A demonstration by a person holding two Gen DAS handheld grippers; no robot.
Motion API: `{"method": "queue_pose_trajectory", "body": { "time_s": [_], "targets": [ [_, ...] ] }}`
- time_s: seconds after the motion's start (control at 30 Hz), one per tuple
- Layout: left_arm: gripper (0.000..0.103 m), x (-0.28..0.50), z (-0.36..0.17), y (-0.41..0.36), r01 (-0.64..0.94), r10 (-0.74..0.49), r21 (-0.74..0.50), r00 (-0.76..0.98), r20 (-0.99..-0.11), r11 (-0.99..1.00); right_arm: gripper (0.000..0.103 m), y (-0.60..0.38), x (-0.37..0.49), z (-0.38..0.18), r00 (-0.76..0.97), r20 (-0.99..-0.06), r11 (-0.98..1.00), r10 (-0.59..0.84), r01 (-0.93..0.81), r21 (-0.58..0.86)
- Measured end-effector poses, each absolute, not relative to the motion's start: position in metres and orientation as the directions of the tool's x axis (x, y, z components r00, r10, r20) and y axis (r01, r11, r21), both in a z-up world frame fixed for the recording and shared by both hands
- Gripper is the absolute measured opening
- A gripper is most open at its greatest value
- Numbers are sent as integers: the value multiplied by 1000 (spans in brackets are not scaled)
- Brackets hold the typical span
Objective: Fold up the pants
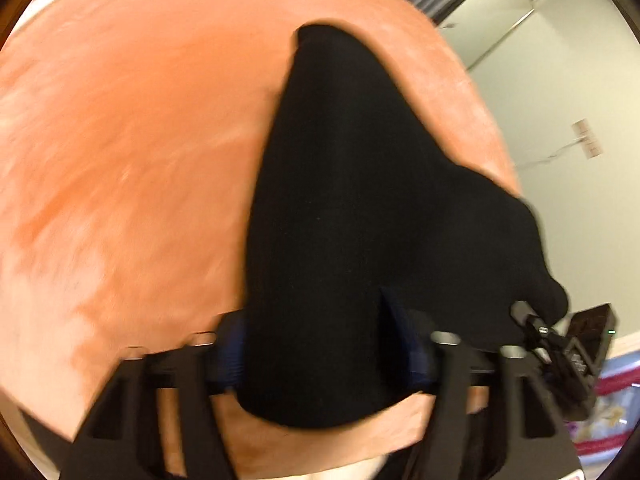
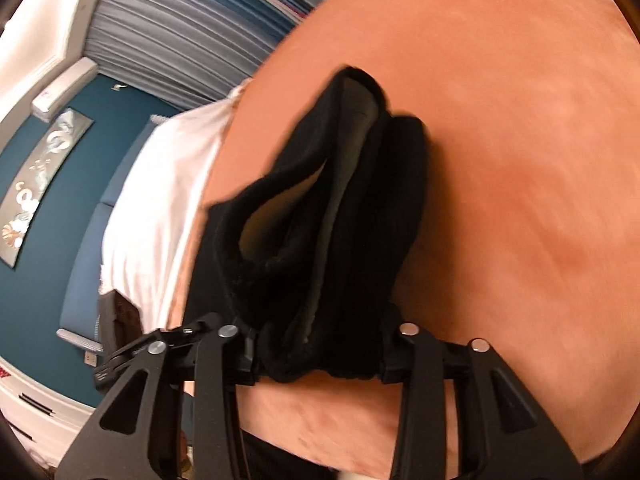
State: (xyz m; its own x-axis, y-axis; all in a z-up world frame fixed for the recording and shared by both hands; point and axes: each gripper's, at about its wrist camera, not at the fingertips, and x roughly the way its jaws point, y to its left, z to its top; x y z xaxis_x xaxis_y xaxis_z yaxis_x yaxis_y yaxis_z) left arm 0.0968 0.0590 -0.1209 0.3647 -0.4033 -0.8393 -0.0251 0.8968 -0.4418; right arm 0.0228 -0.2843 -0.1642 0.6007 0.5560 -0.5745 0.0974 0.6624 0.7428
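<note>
Black pants (image 1: pixel 360 200) lie bunched on an orange plush cover (image 1: pixel 120 140), narrowing toward the far end. My left gripper (image 1: pixel 320 348) has a thick fold of the cloth filling the gap between its blue pads (image 1: pixel 230 356), and the hem hangs below them. Part of the other gripper (image 1: pixel 560 344) shows at the pants' right corner. In the right wrist view the pants (image 2: pixel 360 200) show as a folded stack with a grey inner lining. My right gripper (image 2: pixel 320 356) is shut on the near end of that stack over the orange cover (image 2: pixel 520 120).
The orange cover's edge curves close to the pants on the right, with a pale wall (image 1: pixel 560 120) and a wall socket (image 1: pixel 588 138) beyond. A white sheet (image 2: pixel 168 184), a teal wall (image 2: pixel 100 152) and grey curtains (image 2: pixel 180 40) lie left of the right gripper.
</note>
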Motion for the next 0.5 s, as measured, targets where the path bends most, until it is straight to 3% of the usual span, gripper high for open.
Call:
{"method": "queue_pose_trajectory", "body": {
  "time_s": [0.03, 0.1, 0.27, 0.5],
  "targets": [
    [76, 96, -123, 54, -28, -375, -415, 375, -848, 909, 55, -288, 23, -170, 602, -573, 650, 556, 115, 751],
    [84, 98, -122, 49, -40, -346, -391, 390, -854, 919, 57, -290, 22, -172, 620, -552, 639, 558, 104, 763],
    [97, 116, -126, 31, -73, -275, -333, 415, -867, 940, 73, -277, 30, -165, 624, -568, 664, 536, 104, 740],
    [98, 131, -130, 9, -58, -200, -253, 457, -867, 966, 79, -260, 33, -166, 648, -602, 743, 467, 81, 664]
  ]
}}
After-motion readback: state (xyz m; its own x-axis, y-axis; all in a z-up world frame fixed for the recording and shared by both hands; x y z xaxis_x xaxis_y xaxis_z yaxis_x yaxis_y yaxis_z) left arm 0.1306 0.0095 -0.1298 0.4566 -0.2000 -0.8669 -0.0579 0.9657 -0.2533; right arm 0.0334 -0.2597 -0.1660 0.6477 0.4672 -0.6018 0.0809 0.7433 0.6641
